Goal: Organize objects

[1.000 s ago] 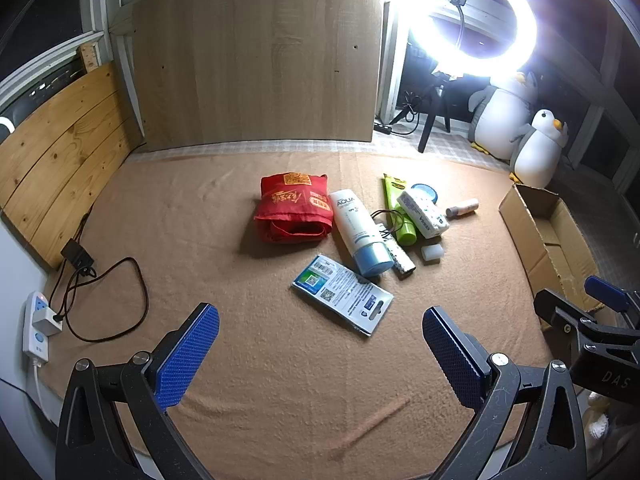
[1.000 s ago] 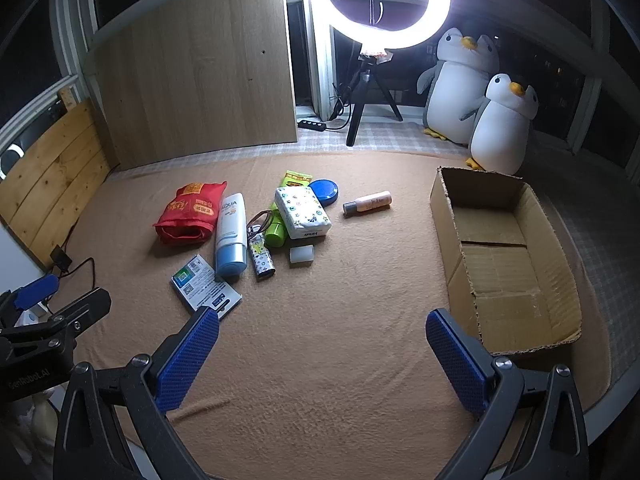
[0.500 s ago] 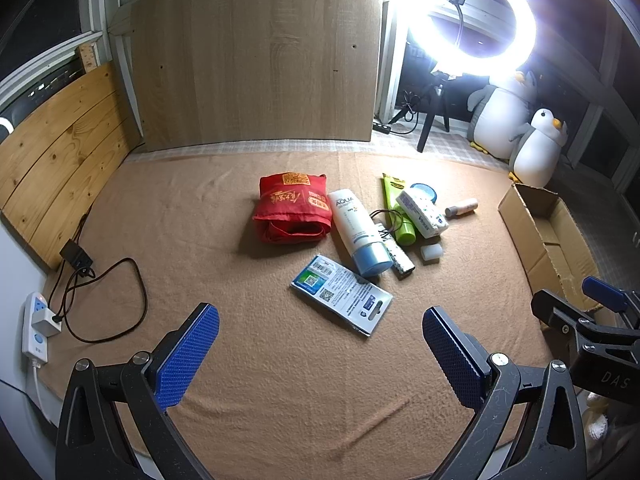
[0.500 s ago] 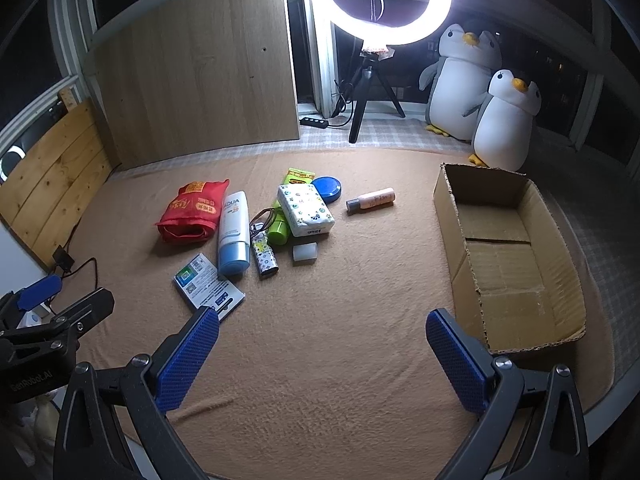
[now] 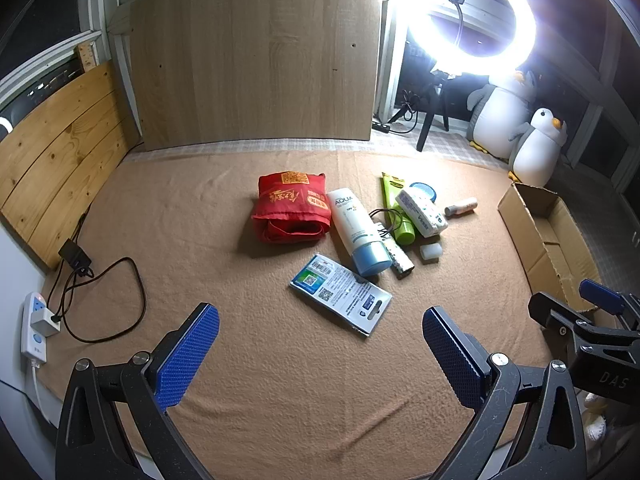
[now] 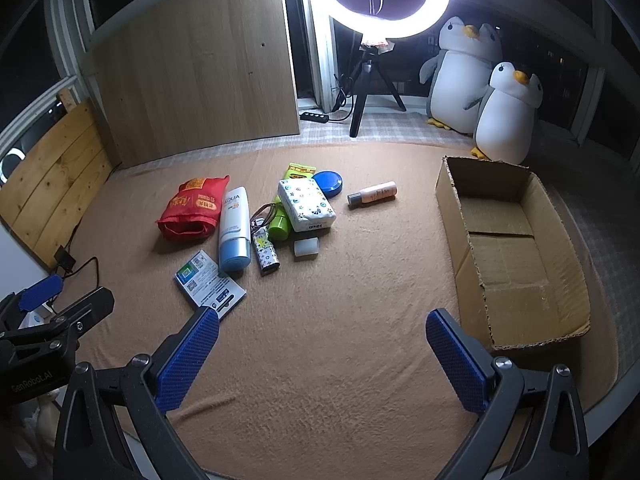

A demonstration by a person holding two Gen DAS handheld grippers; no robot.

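Observation:
A cluster of small items lies mid-blanket: a red bag (image 5: 291,208) (image 6: 192,209), a white and blue tube (image 5: 358,230) (image 6: 234,229), a flat printed packet (image 5: 340,293) (image 6: 209,279), a green tube (image 6: 280,222), a tissue pack (image 6: 306,205), a blue round tin (image 6: 328,182), a small pink bottle (image 6: 372,193) and a small white block (image 6: 306,247). An open cardboard box (image 6: 516,252) (image 5: 548,236) stands to the right. My left gripper (image 5: 320,350) and right gripper (image 6: 322,354) both hang open and empty, short of the items.
A tan blanket (image 6: 320,360) covers the surface. A power strip and black cable (image 5: 92,292) lie at the left edge. A ring light on a tripod (image 6: 364,92) and two penguin plush toys (image 6: 492,96) stand at the back. Wood panels line the left and back.
Both views have shifted very slightly; the items sit a touch further right in the right wrist view. Both grippers stay open and nothing has been touched.

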